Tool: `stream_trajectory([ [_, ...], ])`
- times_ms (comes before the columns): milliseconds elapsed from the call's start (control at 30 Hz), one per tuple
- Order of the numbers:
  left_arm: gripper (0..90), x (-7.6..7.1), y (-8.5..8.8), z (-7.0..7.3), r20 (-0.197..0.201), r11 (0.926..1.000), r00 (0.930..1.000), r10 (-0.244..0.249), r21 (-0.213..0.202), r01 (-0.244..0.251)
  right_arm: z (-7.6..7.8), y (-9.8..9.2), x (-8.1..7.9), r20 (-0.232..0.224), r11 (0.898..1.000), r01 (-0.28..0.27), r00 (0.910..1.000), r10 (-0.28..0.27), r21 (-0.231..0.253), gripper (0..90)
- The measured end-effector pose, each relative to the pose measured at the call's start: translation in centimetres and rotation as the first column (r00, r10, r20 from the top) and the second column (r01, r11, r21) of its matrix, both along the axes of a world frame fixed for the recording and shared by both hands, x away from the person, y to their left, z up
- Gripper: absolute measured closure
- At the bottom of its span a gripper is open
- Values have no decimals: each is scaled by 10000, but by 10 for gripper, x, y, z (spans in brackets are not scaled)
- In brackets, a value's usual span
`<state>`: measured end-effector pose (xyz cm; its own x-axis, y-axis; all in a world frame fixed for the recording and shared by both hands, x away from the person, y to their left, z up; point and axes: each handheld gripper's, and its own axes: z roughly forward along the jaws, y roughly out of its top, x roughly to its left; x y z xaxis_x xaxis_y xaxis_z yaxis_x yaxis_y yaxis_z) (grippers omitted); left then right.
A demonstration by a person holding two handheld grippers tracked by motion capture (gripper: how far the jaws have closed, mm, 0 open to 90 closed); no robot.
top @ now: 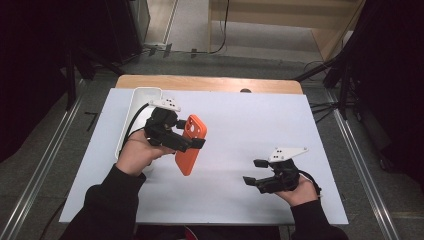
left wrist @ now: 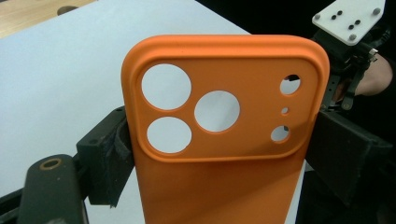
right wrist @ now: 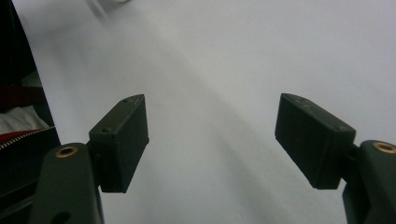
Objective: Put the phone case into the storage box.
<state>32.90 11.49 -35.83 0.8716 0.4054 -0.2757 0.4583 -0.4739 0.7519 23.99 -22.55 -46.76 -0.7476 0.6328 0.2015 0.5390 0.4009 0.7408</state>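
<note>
left gripper (top: 192, 139) clamps the orange phone case (top: 190, 145) by its edges, lifted over the table's (top: 240, 190) left; right gripper (top: 255, 172) gapes empty. we judge the flexible case may slip out.

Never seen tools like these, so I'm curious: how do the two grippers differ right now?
The left gripper is shut on the orange phone case, pinching its side edges; the right gripper is open with nothing between its jaws. The left is held up by the white tray; the right sits low over the white table sheet. Both have black jaws.
</note>
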Motion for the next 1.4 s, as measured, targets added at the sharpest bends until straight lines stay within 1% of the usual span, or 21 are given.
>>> stream_trajectory([
  [100, 158, 0, 3, 3, -16, 10000, 10000, -81, 21, 81, 0, 1, 0, -64, 10000, 6, 10000, -6, -5, 244],
  [167, 158, 0, 5, 5, -21, 10000, 10000, -89, 26, 89, 1, 0, 0, 53, 9999, 110, 9999, -110, -29, 244],
  [267, 158, -1, 8, 7, 13, 9999, 9999, -143, 2, 143, 1, -1, 0, 37, 9999, 159, 9999, -159, 31, 244],
  [400, 158, -2, 12, 12, 100, 9999, 9999, -139, 21, 139, 1, -1, 0, -60, 9999, 132, 9999, -132, 27, 244],
  [533, 158, -2, 17, 15, 122, 9999, 9999, -115, -8, 115, 0, 0, 0, -55, 10000, 94, 9999, -94, 7, 244],
  [700, 158, -1, 28, 21, 166, 9999, 9998, 61, -93, -59, 0, 0, 0, -115, 10000, -3, 9999, 2, -9, 244],
  [833, 158, 0, 36, 23, 216, 9997, 9995, 235, -76, -233, 0, 0, 0, -29, 10000, 32, 10000, -32, 3, 244],
  [933, 159, 1, 40, 25, 215, 9994, 9993, 316, -117, -313, 1, 0, 0, -31, 10000, 71, 10000, -71, -1, 245],
  [1167, 158, 3, 50, 27, 267, 9991, 9988, 418, -57, -417, 1, 0, -1, -13, 10000, 41, 10000, -41, 4, 245],
  [1200, 158, 3, 51, 27, 261, 9988, 9985, 484, -110, -482, 1, -1, -1, -1, 10000, 49, 10000, -49, -19, 245],
  [1333, 159, 5, 58, 29, 315, 9979, 9974, 644, -93, -641, 1, -1, -1, -89, 9999, 111, 9999, -111, -29, 246],
  [1400, 158, 6, 62, 30, 332, 9972, 9967, 736, -112, -733, 1, -1, -1, -54, 10000, 89, 9999, -89, -37, 246],
])
